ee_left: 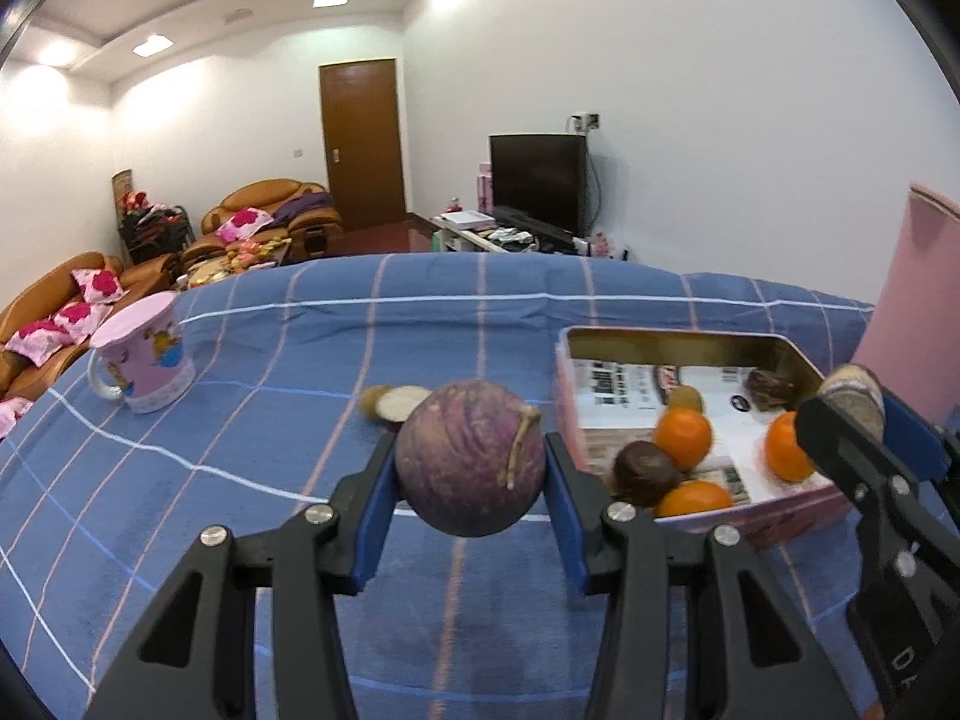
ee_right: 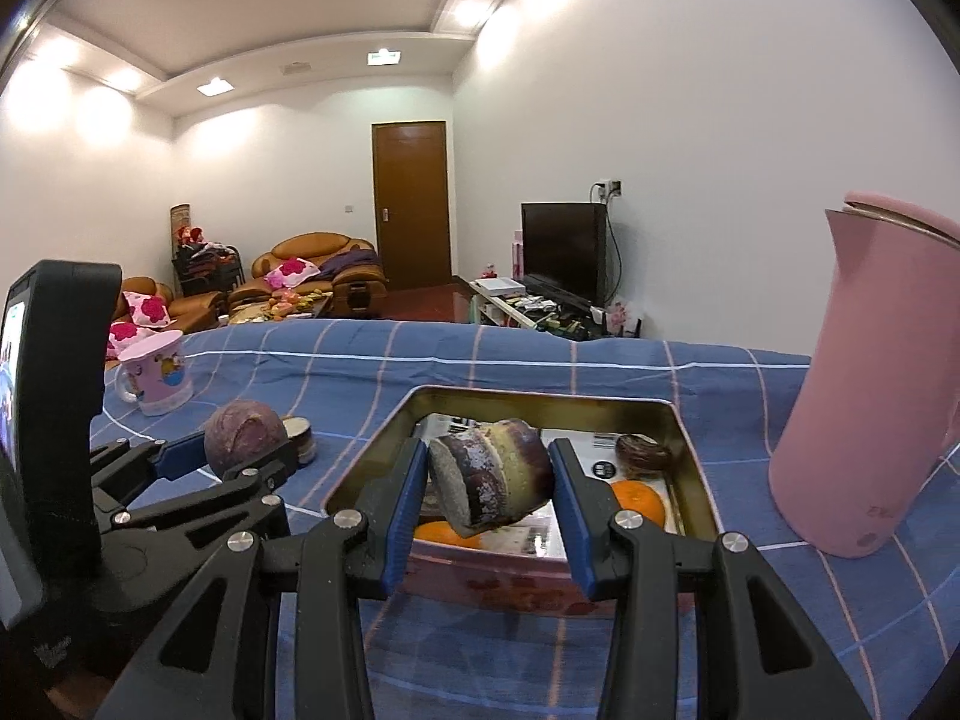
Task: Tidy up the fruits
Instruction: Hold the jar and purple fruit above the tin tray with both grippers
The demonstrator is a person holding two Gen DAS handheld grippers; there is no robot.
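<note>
My left gripper (ee_left: 471, 468) is shut on a round purple fruit (ee_left: 468, 459) with a dry stem, held above the blue checked cloth, left of the pink tin box (ee_left: 684, 339). It also shows in the right wrist view (ee_right: 243, 438). My right gripper (ee_right: 489, 480) is shut on a cut purple-brown fruit piece (ee_right: 489, 480), held over the near end of the tin box (ee_right: 540, 399). The box holds oranges (ee_left: 683, 437), a dark round fruit (ee_left: 645, 473) and a kiwi (ee_left: 686, 399). A cut fruit piece (ee_left: 401, 403) and a kiwi (ee_left: 371, 401) lie on the cloth.
A pink mug (ee_left: 144, 360) stands at the cloth's left. A tall pink jug (ee_right: 870, 384) stands right of the box. Sofas, a door and a TV lie beyond the table's far edge.
</note>
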